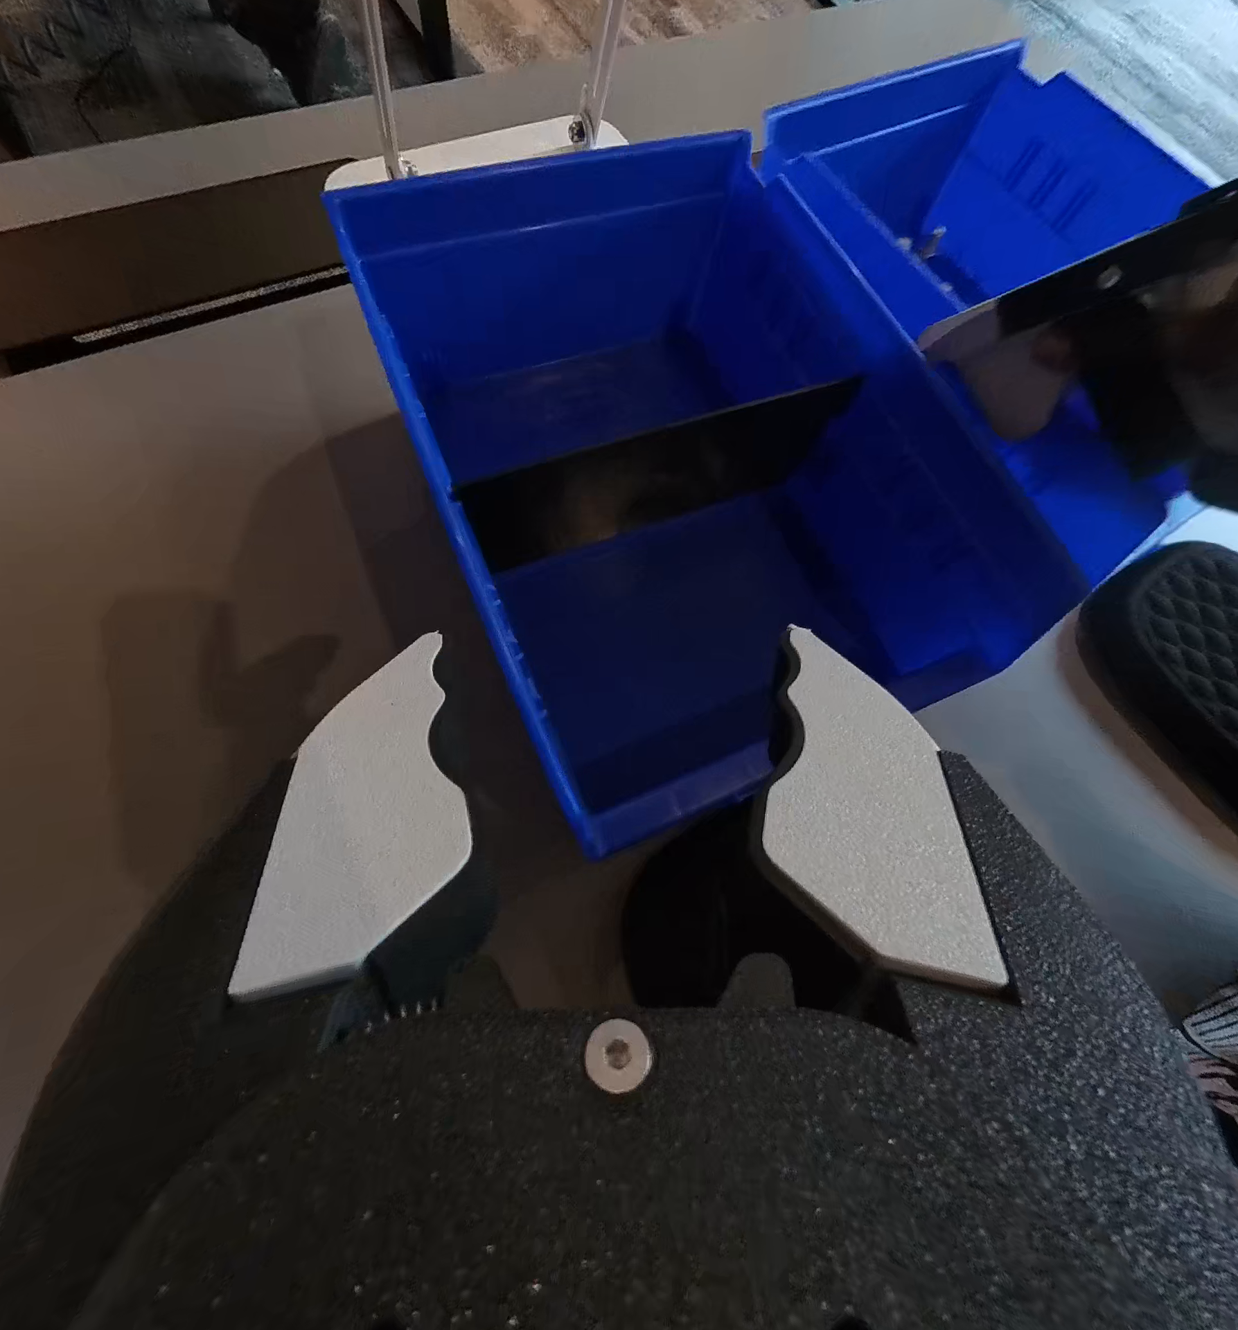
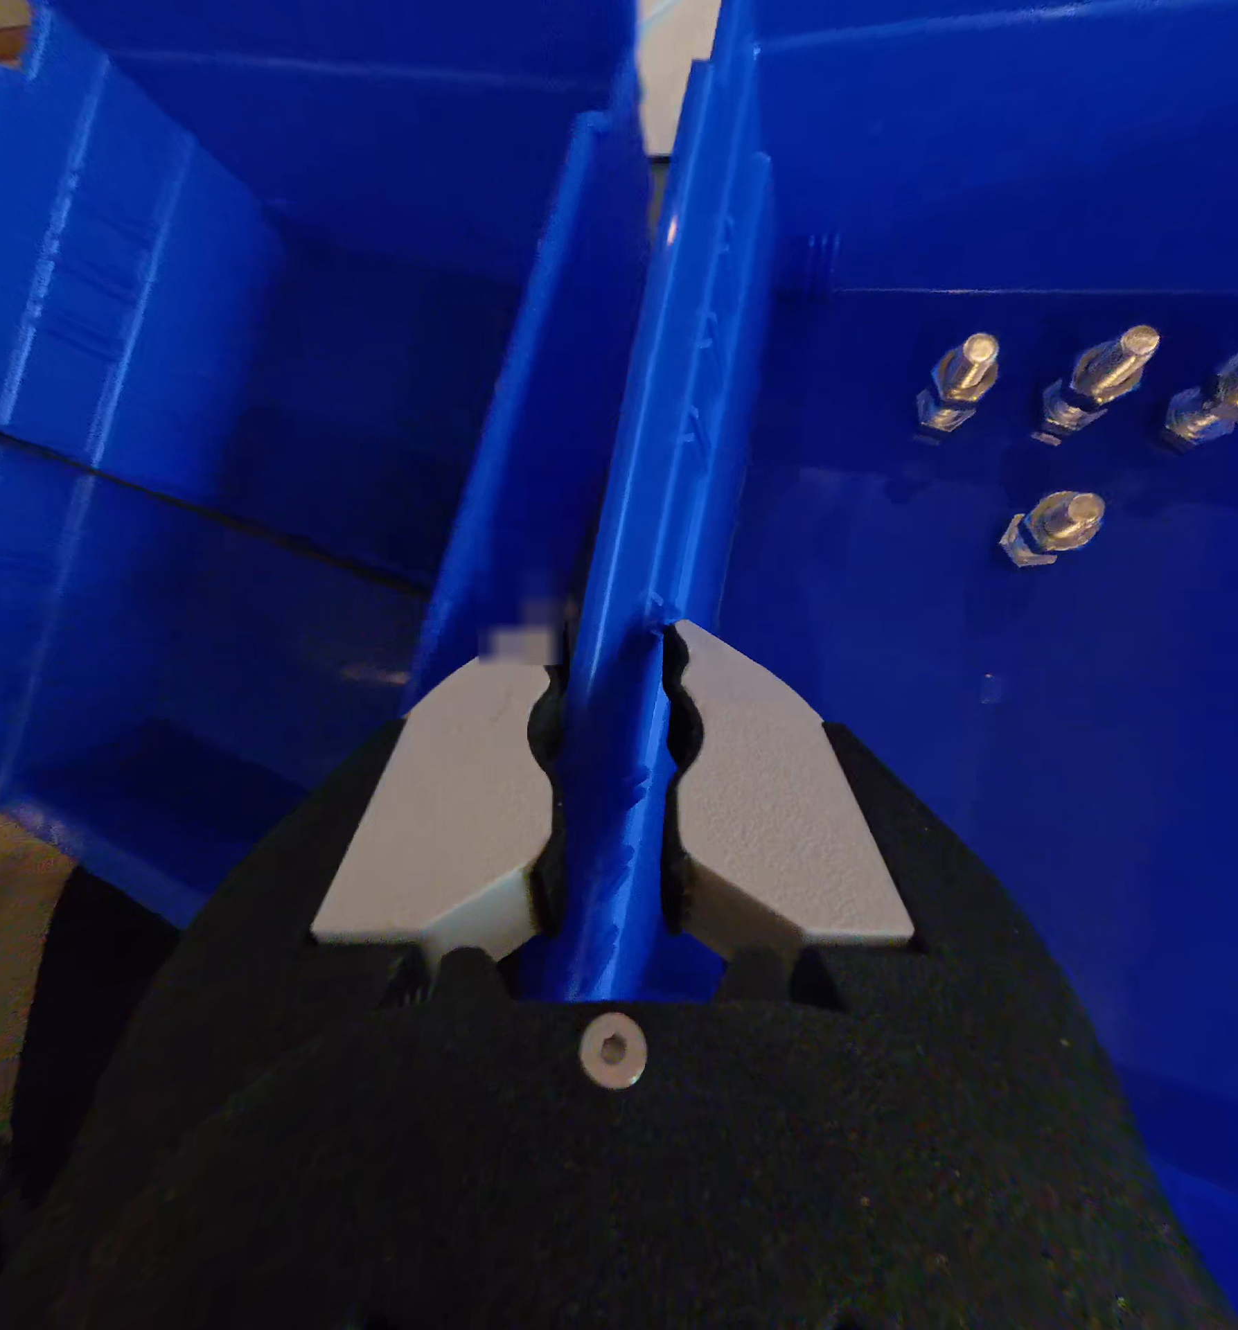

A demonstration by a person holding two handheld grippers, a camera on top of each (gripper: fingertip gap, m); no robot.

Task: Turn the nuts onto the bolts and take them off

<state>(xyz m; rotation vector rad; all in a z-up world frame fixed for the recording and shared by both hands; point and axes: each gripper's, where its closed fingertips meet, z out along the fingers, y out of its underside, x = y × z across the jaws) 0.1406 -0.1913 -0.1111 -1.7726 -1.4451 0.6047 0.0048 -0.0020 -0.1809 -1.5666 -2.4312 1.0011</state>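
Note:
Two blue bins stand side by side. The left bin (image 1: 385,302) has a black divider (image 1: 659,460), and both its compartments look empty. My left gripper (image 1: 614,633) is open and empty above this bin's near end. The right bin (image 1: 976,165) holds several silver bolts with nuts (image 2: 1055,525) standing on its floor; one also shows in the left wrist view (image 1: 929,241). My right gripper (image 2: 612,640) is shut on the right bin's left wall (image 2: 616,792). Its dark body also shows in the left wrist view (image 1: 1141,345).
The bins sit on a beige table (image 1: 133,540). A white base plate with two thin metal rods (image 1: 601,137) stands behind the left bin. A black shoe (image 1: 1206,669) is on the pale floor at the right. The left bin (image 2: 169,360) fills the left of the right wrist view.

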